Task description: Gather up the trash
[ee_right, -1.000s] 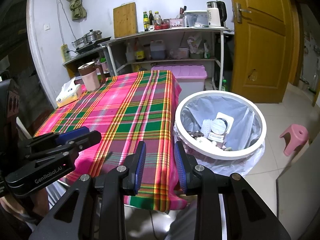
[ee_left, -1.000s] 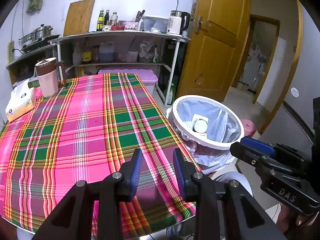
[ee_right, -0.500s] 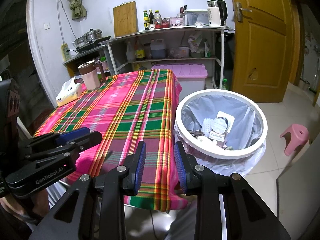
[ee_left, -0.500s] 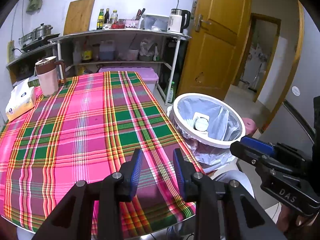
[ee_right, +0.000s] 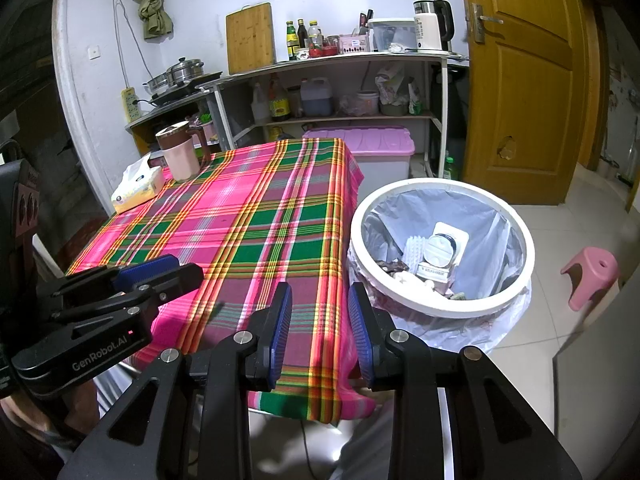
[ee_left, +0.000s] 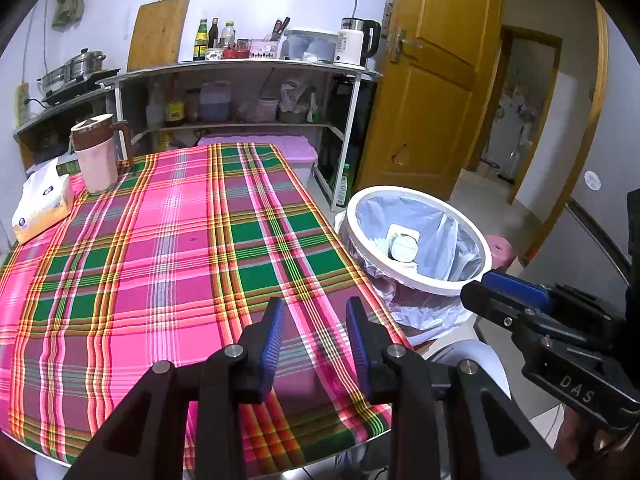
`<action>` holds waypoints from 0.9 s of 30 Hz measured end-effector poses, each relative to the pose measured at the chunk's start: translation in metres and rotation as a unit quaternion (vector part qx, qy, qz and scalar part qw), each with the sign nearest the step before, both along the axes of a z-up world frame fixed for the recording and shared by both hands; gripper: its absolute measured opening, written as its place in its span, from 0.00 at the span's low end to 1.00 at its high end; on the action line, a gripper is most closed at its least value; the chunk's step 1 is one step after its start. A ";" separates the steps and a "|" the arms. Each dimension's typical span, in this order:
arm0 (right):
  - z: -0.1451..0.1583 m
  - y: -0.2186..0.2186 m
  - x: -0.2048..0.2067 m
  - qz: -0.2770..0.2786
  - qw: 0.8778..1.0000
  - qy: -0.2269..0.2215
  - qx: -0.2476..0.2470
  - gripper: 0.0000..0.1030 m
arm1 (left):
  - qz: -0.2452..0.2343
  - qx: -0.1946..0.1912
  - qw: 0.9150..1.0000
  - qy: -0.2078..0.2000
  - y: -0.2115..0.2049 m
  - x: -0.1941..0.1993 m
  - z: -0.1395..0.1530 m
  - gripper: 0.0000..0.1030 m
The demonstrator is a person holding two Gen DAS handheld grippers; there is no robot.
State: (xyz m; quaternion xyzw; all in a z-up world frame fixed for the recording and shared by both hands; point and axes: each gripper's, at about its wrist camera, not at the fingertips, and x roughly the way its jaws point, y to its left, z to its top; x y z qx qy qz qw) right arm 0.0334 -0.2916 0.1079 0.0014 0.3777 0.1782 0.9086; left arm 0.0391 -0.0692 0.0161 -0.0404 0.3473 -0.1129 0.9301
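Packaging scraps (ee_right: 438,254) heaped inside a white-rimmed, bag-lined trash bin (ee_right: 516,224) on the floor just right of the plaid-clothed table (ee_left: 172,248). Left gripper (ee_left: 314,342) and right gripper (ee_right: 320,326) poised over the table's near edge, jaws spread, pinching nothing. On the far left, only a tissue pack (ee_left: 42,204) and lidded jug (ee_left: 96,152); apparently little left to collect, so worth scanning the cloth before reaching.
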 end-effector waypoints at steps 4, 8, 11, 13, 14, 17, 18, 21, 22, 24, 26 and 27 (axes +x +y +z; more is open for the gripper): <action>0.000 0.000 0.000 0.000 1.000 0.000 0.000 0.30 | 0.001 0.000 1.000 -0.001 0.000 0.000 0.000 0.31; 0.000 0.000 0.000 0.000 1.000 0.000 0.000 0.30 | 0.000 0.000 1.000 0.000 -0.001 0.000 0.002 0.31; 0.000 0.000 0.000 0.000 1.000 0.000 0.000 0.30 | -0.001 -0.001 1.000 0.000 -0.001 0.000 0.001 0.31; 0.000 0.000 0.000 0.000 1.000 0.000 0.000 0.30 | -0.001 0.000 1.000 0.000 -0.001 0.000 0.000 0.31; 0.000 0.000 0.000 0.000 1.000 0.000 0.000 0.30 | -0.001 0.000 1.000 0.000 0.000 0.000 0.000 0.31; 0.000 0.000 0.001 0.000 1.000 0.000 0.000 0.30 | 0.000 0.000 1.000 0.000 -0.002 0.000 0.001 0.31; 0.000 0.000 0.001 0.000 1.000 0.000 0.000 0.30 | 0.000 0.000 1.000 0.000 -0.001 0.000 0.000 0.31; -0.001 0.000 0.001 0.000 1.000 0.001 0.000 0.30 | 0.000 0.000 1.000 0.001 -0.001 0.000 0.000 0.31; -0.002 0.000 0.001 0.000 1.000 0.001 0.000 0.30 | 0.001 0.001 1.000 0.001 -0.001 -0.001 -0.001 0.31; -0.002 0.000 0.000 0.000 1.000 0.001 0.000 0.30 | -0.001 0.002 1.000 0.001 -0.001 -0.002 -0.001 0.31; -0.002 0.000 0.001 0.000 1.000 0.001 0.000 0.30 | -0.004 0.002 1.000 0.001 -0.002 -0.002 -0.002 0.31; -0.002 0.000 0.001 0.000 1.000 0.002 0.000 0.30 | -0.004 0.003 1.000 0.000 -0.002 -0.003 -0.002 0.31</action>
